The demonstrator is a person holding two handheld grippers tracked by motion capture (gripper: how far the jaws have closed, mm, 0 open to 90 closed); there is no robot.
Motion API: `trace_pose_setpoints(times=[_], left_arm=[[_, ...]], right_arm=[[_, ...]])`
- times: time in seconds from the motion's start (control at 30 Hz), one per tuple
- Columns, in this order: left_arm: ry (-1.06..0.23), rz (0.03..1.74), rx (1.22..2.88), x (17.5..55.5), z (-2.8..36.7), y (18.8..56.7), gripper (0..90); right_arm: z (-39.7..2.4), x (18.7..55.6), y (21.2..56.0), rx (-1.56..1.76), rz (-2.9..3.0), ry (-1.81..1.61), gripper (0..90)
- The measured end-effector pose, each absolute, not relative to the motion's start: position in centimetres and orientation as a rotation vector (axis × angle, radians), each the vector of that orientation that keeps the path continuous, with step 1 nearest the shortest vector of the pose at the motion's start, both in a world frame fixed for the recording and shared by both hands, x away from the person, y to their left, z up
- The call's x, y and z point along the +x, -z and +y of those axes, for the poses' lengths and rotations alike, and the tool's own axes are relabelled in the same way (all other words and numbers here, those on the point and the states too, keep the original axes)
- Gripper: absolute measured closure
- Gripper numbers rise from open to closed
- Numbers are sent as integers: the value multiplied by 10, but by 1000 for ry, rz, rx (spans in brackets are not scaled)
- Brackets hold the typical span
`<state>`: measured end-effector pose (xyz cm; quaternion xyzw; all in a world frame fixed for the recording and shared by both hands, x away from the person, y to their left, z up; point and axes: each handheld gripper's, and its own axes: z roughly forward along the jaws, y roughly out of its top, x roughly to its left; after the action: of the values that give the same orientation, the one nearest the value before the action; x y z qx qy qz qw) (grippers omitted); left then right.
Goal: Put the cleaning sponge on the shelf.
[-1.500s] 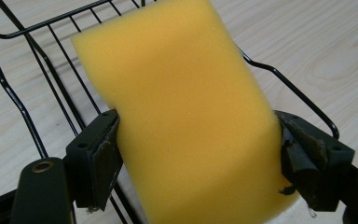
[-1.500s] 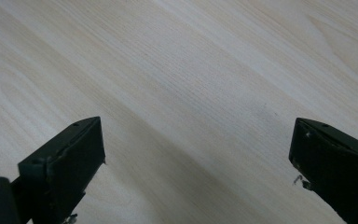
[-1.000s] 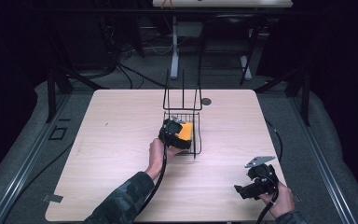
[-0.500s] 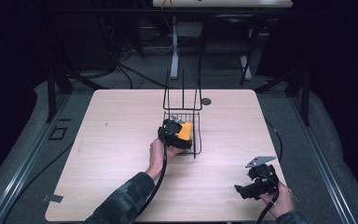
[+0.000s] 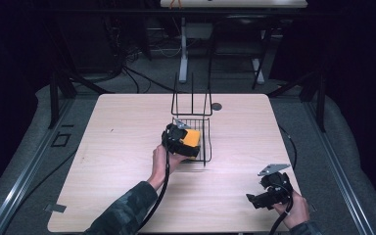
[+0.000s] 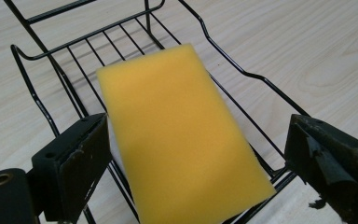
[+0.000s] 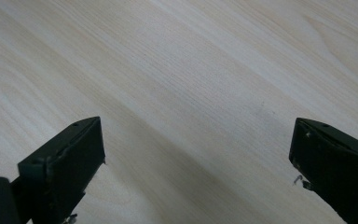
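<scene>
Pale wood-grain counter (image 5: 127,147) seen from above, dark room around it. Near the middle stands a black wire basket (image 5: 203,147) with a tall upright back frame on its far side and a low tray in front. A yellow sponge (image 5: 192,138) lies in that tray; in the left gripper view it lies flat and slantwise on the wire floor, one corner reaching over the near rim, with a thin pale layer just visible under its edge. Left tongs (image 6: 196,154) sit at the basket's near left corner, held by the left hand (image 5: 162,161) with a camouflage-patterned sleeve (image 5: 122,213) behind it and a black cable trailing back along the forearm. Their jaws stand wide apart, one on each side of the sponge; the left jaw is close beside the sponge's edge, the right jaw well clear of it, outside the basket's wire rim. Nothing is clamped. Right tongs (image 5: 252,199) are well apart from the basket, at the counter's near right corner, held low in the right hand (image 5: 293,208), with a grey three-cornered plate on top. Right gripper view: jaws spread wide over bare wood, holding nothing. A small dark round spot (image 5: 217,106) sits on the counter just right of the basket's back frame.
</scene>
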<state>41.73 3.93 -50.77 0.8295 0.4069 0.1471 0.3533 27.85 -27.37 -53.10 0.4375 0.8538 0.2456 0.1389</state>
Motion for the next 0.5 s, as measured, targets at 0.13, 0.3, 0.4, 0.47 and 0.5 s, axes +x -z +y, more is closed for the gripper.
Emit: trace_pose_setpoints(times=[0.13, 0.3, 0.4, 0.47, 0.5], left_arm=[[-391, 1040, 2150, 414, 42, 504, 57], [-392, 1027, 2148, 408, 48, 498, 37], [-394, 1021, 2157, 407, 52, 496, 30], [-392, 1019, 2153, 405, 56, 493, 28], [-391, 1019, 2156, 404, 58, 492, 26]], right_arm=[[-274, 279, 531, 1266, 2468, -710, 28], [-274, 278, 531, 1267, 2468, -709, 28], [-274, 278, 531, 1265, 2468, -708, 28], [-274, 278, 531, 1266, 2468, -708, 28], [-274, 278, 531, 1265, 2468, -708, 28]])
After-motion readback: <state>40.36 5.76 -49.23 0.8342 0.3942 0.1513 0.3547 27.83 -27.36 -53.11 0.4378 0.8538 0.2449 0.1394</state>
